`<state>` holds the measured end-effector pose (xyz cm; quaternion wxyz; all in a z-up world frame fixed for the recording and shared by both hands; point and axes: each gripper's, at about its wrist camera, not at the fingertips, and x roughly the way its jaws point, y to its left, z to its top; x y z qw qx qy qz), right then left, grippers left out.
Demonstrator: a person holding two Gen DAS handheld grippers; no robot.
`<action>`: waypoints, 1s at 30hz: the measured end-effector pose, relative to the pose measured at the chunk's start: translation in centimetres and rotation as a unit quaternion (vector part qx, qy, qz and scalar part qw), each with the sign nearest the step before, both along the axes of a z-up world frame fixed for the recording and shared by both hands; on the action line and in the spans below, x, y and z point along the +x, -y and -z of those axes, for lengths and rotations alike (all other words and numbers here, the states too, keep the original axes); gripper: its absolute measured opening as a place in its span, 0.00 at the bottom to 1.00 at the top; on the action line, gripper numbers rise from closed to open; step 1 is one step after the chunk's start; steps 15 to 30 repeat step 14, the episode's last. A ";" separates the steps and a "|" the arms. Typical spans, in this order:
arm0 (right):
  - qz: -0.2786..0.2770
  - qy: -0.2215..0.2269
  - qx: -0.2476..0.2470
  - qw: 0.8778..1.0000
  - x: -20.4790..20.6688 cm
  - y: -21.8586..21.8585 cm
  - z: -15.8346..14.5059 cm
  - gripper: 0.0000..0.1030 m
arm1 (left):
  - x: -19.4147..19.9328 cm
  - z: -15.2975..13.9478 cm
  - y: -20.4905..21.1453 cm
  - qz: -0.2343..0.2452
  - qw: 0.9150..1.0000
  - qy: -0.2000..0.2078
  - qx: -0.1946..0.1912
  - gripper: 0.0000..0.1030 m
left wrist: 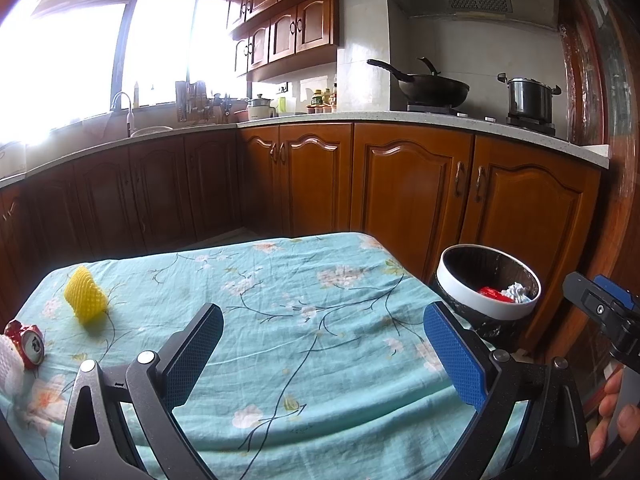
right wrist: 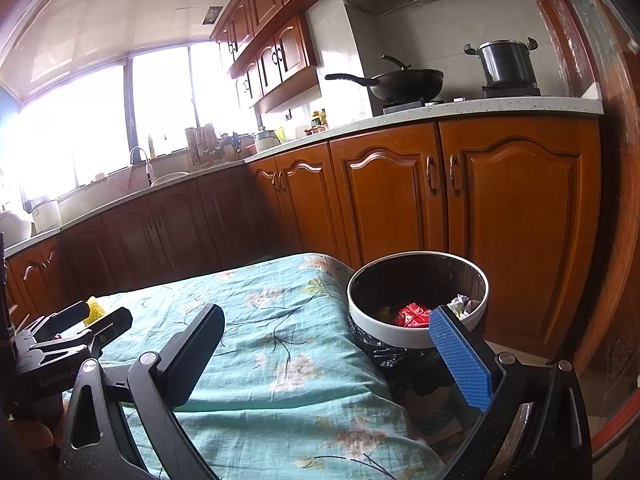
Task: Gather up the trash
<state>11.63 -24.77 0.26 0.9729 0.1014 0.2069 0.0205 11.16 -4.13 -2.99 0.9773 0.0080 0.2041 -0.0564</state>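
A: Trash on the table: a yellow foam net point(left wrist: 85, 298) stands at 9 o'clock in the left wrist view, and a crushed red can point(left wrist: 27, 343) lies lower at 8 o'clock, touching a white foam net point(left wrist: 10, 362) that the frame edge cuts off

B: And from the right wrist camera?

A: Only a sliver of that yellow net point(right wrist: 95, 309) peeks out at 9 o'clock, behind the left gripper's black fingers. The can is hidden there

B: What is in the trash bin point(right wrist: 400, 334)?

A: It sits beside the table's right edge, at 3 o'clock in the left view point(left wrist: 464, 290). Inside I see a red wrapper point(right wrist: 414, 315) and crumpled white paper point(right wrist: 460, 303), the paper partly covered by the blue pad. Something yellowish lies beside the wrapper; I cannot make it out

B: Grippers?

A: The left gripper point(left wrist: 322, 354) hovers over the floral tablecloth point(left wrist: 304, 280) with its 2 fingers spread wide and nothing between them. The right gripper point(right wrist: 326, 358) is just as wide and holds nothing; its blue finger overlaps the bin's white rim, its black one hangs over the cloth. In the left view it point(left wrist: 608, 308) is cut off at 3 o'clock, with the person's fingers point(left wrist: 614, 412) visible below at 4 o'clock
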 end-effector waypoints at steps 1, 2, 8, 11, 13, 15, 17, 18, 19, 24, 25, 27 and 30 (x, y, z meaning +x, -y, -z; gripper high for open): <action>0.000 0.000 0.000 1.000 0.0 0.0 0.0 1.00 | 0.1 0.0 0.0 0.000 1.000 -0.001 0.000 0.98; -0.001 -0.001 0.001 1.000 0.0 0.0 0.1 1.00 | 0.1 0.0 -0.1 0.001 1.000 -0.001 0.000 0.98; -0.004 -0.002 0.001 1.000 0.1 -0.1 0.2 1.00 | 0.2 -0.1 -0.3 0.002 1.000 -0.003 -0.002 0.99; -0.005 -0.002 0.002 1.000 0.1 -0.2 0.2 1.00 | 0.3 0.0 -0.4 0.003 1.000 -0.005 -0.004 0.99; -0.007 -0.003 0.003 1.000 0.2 -0.2 0.3 1.00 | 0.4 0.0 -0.6 0.004 1.000 -0.006 -0.005 0.99; -0.009 -0.003 0.004 1.000 0.2 -0.3 0.3 1.00 | 0.5 0.0 -0.6 0.004 1.000 -0.007 -0.006 0.99; -0.009 -0.003 0.004 1.000 0.2 -0.3 0.3 1.00 | 0.5 0.0 -0.6 0.004 1.000 -0.007 -0.006 0.99; -0.009 -0.003 0.004 1.000 0.2 -0.3 0.3 1.00 | 0.5 0.0 -0.6 0.004 1.000 -0.007 -0.006 0.99; -0.009 -0.003 0.004 1.000 0.2 -0.3 0.3 1.00 | 0.5 0.0 -0.6 0.004 1.000 -0.007 -0.006 0.99; -0.009 -0.003 0.004 1.000 0.2 -0.3 0.3 1.00 | 0.5 0.0 -0.6 0.004 1.000 -0.007 -0.006 0.99; -0.009 -0.003 0.004 1.000 0.2 -0.3 0.3 1.00 | 0.5 0.0 -0.6 0.004 1.000 -0.007 -0.006 0.99; -0.009 -0.003 0.004 1.000 0.2 -0.3 0.3 1.00 | 0.5 0.0 -0.6 0.004 1.000 -0.007 -0.006 0.99; -0.009 -0.003 0.004 1.000 0.2 -0.3 0.3 1.00 | 0.5 0.0 -0.6 0.004 1.000 -0.007 -0.006 0.99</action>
